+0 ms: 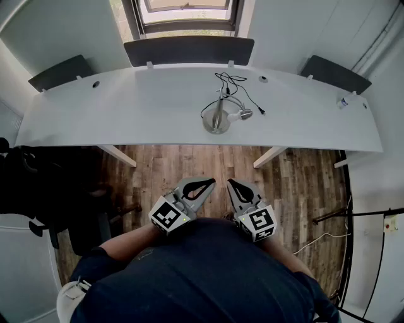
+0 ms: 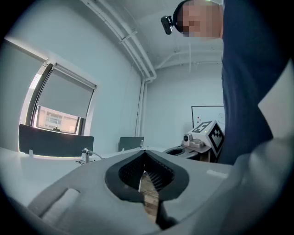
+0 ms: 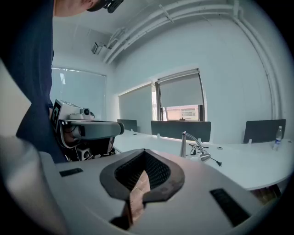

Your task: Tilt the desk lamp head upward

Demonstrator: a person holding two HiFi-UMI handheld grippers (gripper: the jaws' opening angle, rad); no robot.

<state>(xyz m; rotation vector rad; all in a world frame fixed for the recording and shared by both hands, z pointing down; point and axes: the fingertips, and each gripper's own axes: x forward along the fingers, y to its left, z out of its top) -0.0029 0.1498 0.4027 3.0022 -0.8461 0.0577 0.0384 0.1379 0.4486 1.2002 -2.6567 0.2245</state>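
White and long, the table [image 1: 113, 120] spans the upper part of your head view, with a window [image 1: 189, 12] behind it and wood floor [image 1: 189, 164] below it. Reading from the left, a dark divider panel [image 1: 60, 72] stands at the table's back edge and a second panel [image 1: 189, 50] sits at centre under the window. The desk lamp [image 1: 218, 117] stands right of centre on a round base. Its head [image 1: 245, 115] hangs low to the right of the stem, with a black cable [image 1: 243, 88] looped behind it. A small bottle [image 1: 344, 101] stands at the table's far right end.

Your two grippers are low in the frame, close to your body and well apart from the lamp. Your left gripper [image 1: 212, 182] points up and to the right, its fingers pressed together on nothing. Your right gripper [image 1: 230, 182], just beside it, points up and to the left, fingers likewise together and empty. In the right gripper view the lamp shows right of centre, its head drooping toward the table.
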